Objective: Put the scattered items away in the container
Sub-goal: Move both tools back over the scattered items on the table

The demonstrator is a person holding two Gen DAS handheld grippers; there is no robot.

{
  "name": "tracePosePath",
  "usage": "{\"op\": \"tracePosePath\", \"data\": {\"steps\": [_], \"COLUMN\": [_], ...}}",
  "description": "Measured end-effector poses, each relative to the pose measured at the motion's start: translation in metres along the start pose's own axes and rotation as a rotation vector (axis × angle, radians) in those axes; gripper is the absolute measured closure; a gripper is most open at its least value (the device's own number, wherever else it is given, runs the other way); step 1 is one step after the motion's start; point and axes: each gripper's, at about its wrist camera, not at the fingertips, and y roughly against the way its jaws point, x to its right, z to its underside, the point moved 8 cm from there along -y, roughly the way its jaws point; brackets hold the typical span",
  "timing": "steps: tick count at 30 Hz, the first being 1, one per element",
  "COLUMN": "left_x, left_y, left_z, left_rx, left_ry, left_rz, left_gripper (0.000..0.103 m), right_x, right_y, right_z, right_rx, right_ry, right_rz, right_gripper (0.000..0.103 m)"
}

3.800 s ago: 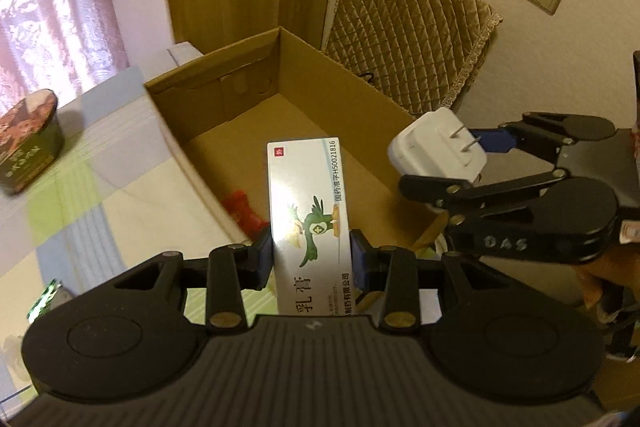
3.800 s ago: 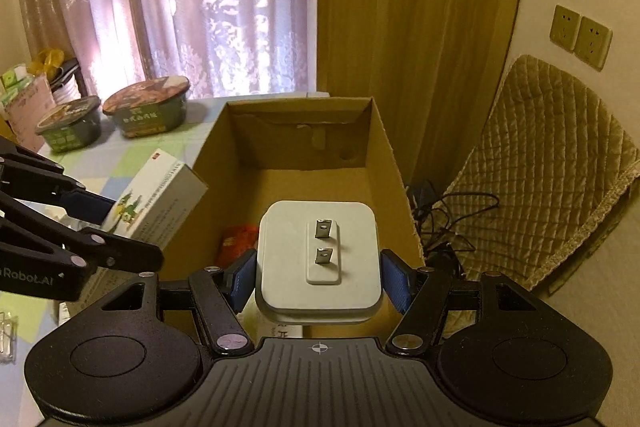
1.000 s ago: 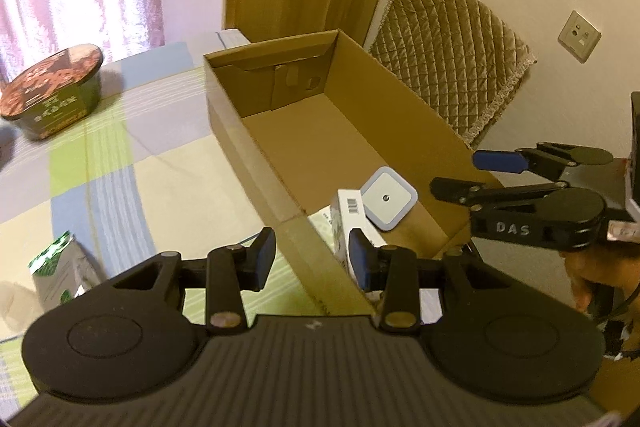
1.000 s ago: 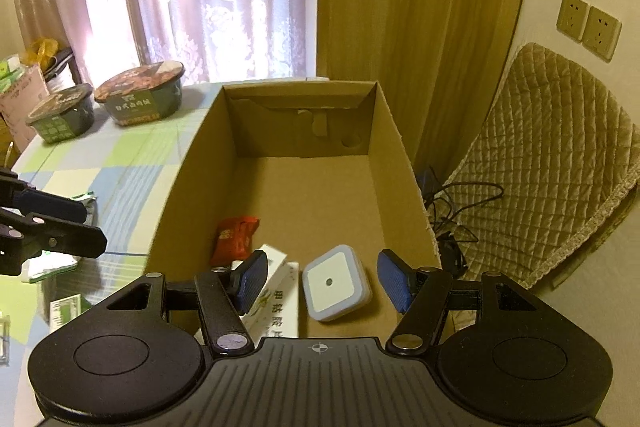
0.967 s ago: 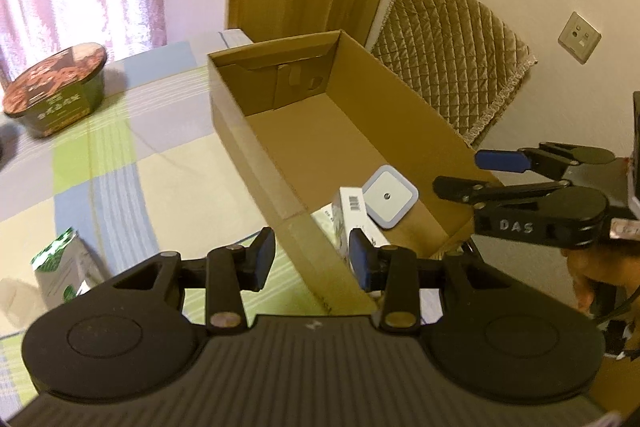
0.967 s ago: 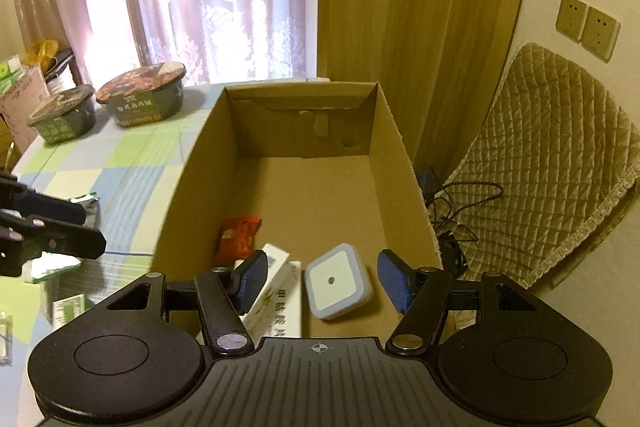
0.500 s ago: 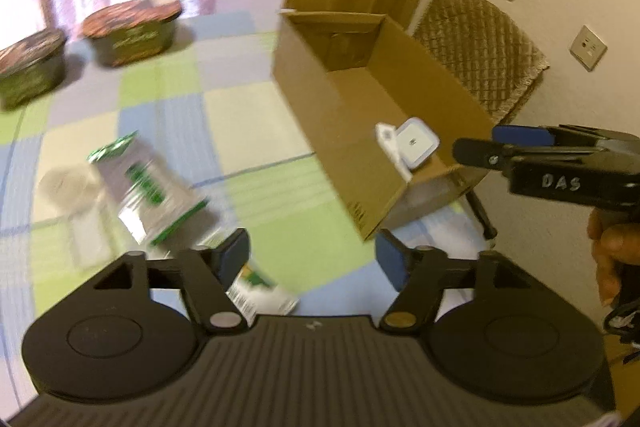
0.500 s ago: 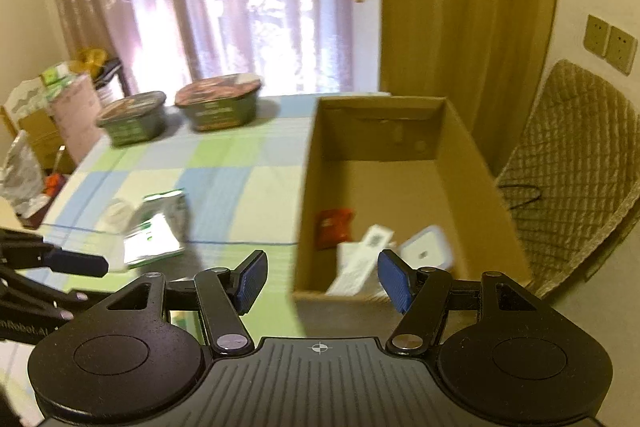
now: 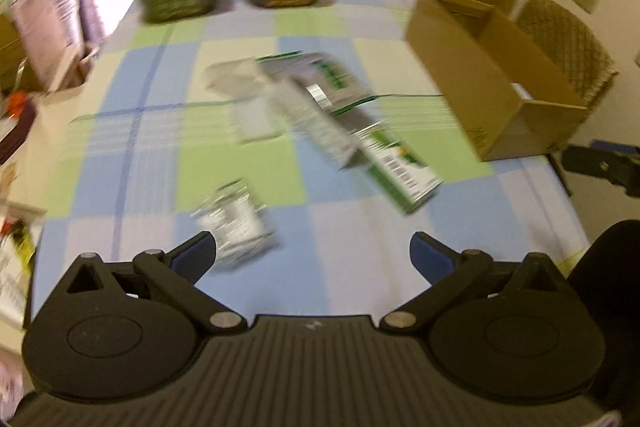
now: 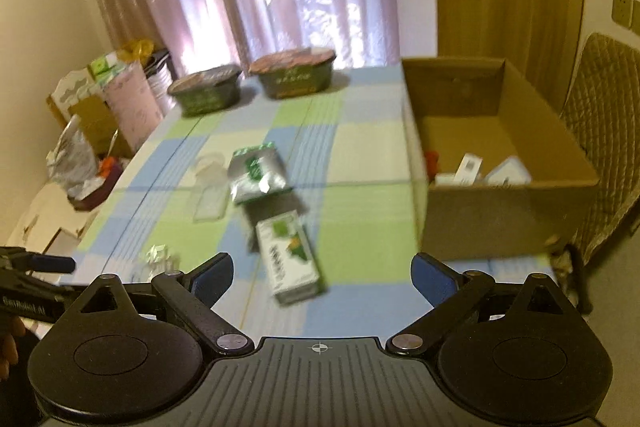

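The cardboard box [image 10: 512,203] stands at the table's right edge; inside lie a white carton [image 10: 466,169], a white charger [image 10: 510,173] and a red packet [image 10: 431,159]. On the checked cloth lie a green-and-white carton [image 10: 289,257], a silver-green pouch [image 10: 256,173], a clear plastic piece [image 10: 210,203] and a small crumpled foil packet [image 10: 158,255]. My left gripper [image 9: 312,253] is open above the cloth, with the foil packet [image 9: 236,223] by its left finger. My right gripper [image 10: 322,273] is open and holds nothing. Both views are motion-blurred.
Two lidded noodle bowls [image 10: 296,73] [image 10: 206,95] stand at the far end of the table. Boxes and bags [image 10: 100,115] crowd the floor to the left. A quilted chair [image 10: 604,115] stands behind the box. The other gripper shows at the edge of each view.
Both grippers let go of the carton and charger into the box, pulled back and swung left toward the table. Their jaws have opened wider.
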Motion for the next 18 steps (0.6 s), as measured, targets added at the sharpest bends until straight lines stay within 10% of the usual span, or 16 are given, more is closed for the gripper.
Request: {"op": "tracePosePath", "data": {"steps": [18], "left_x": [-0.048], "left_y": [0.018], "left_z": [0.033], "left_rx": [-0.005], "left_ry": [0.002], "left_rz": [-0.064], "left_gripper": [0.001], "right_x": [-0.04], "right_y": [-0.009], "right_z": [0.049], "right_rx": [-0.113], "right_ry": [0.069], "right_rz": [-0.037], "right_gripper": [0.003]}}
